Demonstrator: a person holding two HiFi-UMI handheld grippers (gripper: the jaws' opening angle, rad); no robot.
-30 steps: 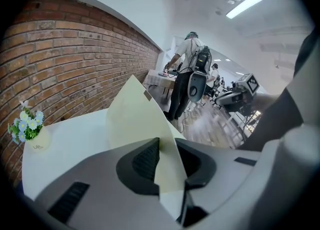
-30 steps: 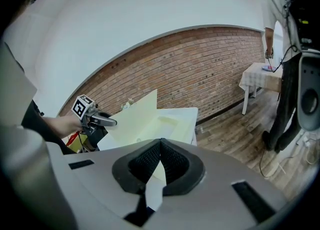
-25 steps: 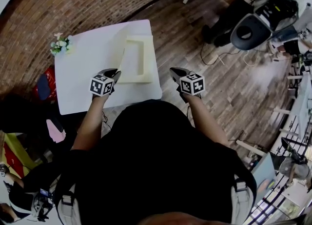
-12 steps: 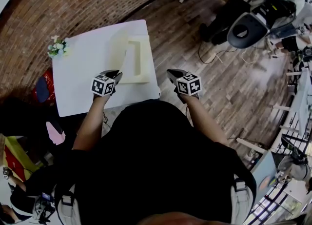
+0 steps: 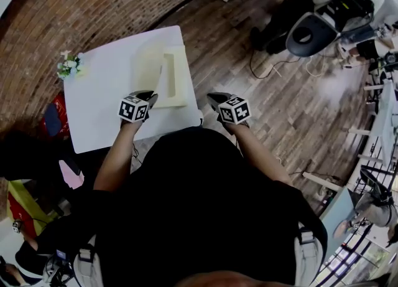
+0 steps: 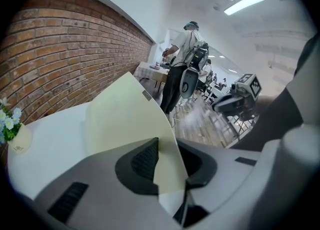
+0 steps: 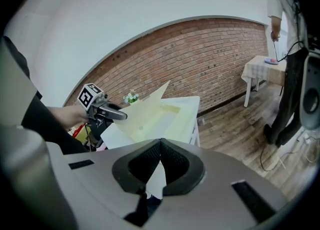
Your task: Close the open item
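- The left gripper (image 5: 150,98) is clamping the raised lid (image 6: 125,119) of the open box (image 5: 177,77), which is lying centre-left in the head view on the white table (image 5: 99,105).
- The right gripper (image 5: 216,98) is hovering closed and empty, just right of the box.

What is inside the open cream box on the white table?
Only the bare cream floor of the box shows, and no contents are visible. The raised lid leans beside the opening and covers the strip of the interior on its side.

The lid (image 5: 147,68) in the left gripper (image 5: 151,96) shows broader from above; the right gripper (image 5: 212,98) has edged toward the table (image 5: 99,105)
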